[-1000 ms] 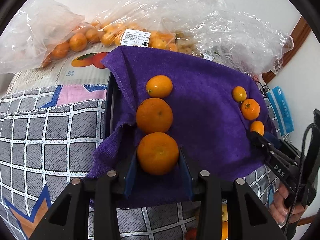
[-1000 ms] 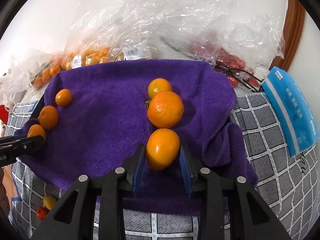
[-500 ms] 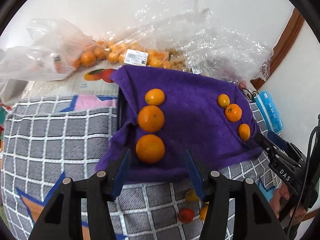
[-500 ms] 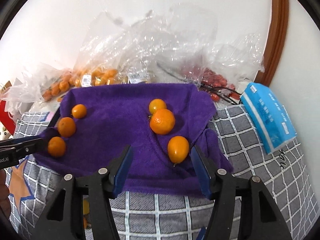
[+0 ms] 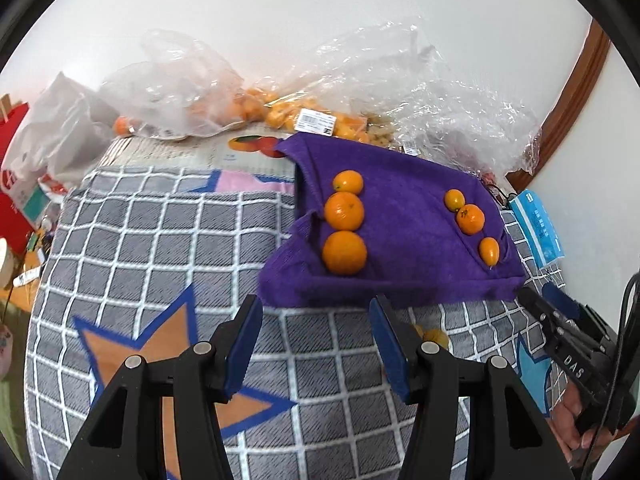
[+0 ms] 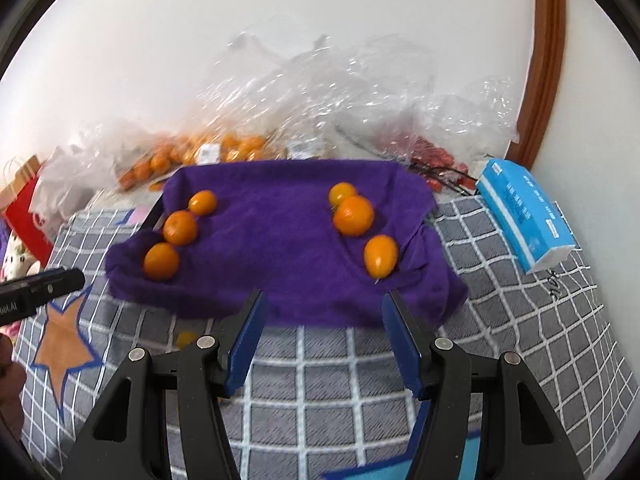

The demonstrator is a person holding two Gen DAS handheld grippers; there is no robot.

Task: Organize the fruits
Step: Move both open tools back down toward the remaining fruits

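Observation:
A purple towel [image 5: 404,216] [image 6: 276,232] lies on a grey checked cover. Three oranges sit in a row on its left side, the nearest orange [image 5: 344,252] [image 6: 161,261] at the front. Three smaller fruits sit in a row on its right side, the nearest an oval orange fruit [image 5: 489,251] [image 6: 380,256]. My left gripper [image 5: 316,320] is open and empty, held back from the towel's front edge. My right gripper [image 6: 324,312] is open and empty, also back from the front edge; it shows at the right of the left wrist view [image 5: 568,340].
Clear plastic bags of oranges [image 5: 280,114] [image 6: 208,152] and small red fruit [image 6: 436,152] lie behind the towel by the wall. A blue tissue pack [image 6: 524,216] lies to the right. Small loose fruits [image 5: 434,336] [image 6: 186,338] lie on the checked cover [image 5: 160,240] in front of the towel.
Both grippers have opened, let go of the front orange and the oval fruit, and drawn back from the towel. Both fruits stay on the towel.

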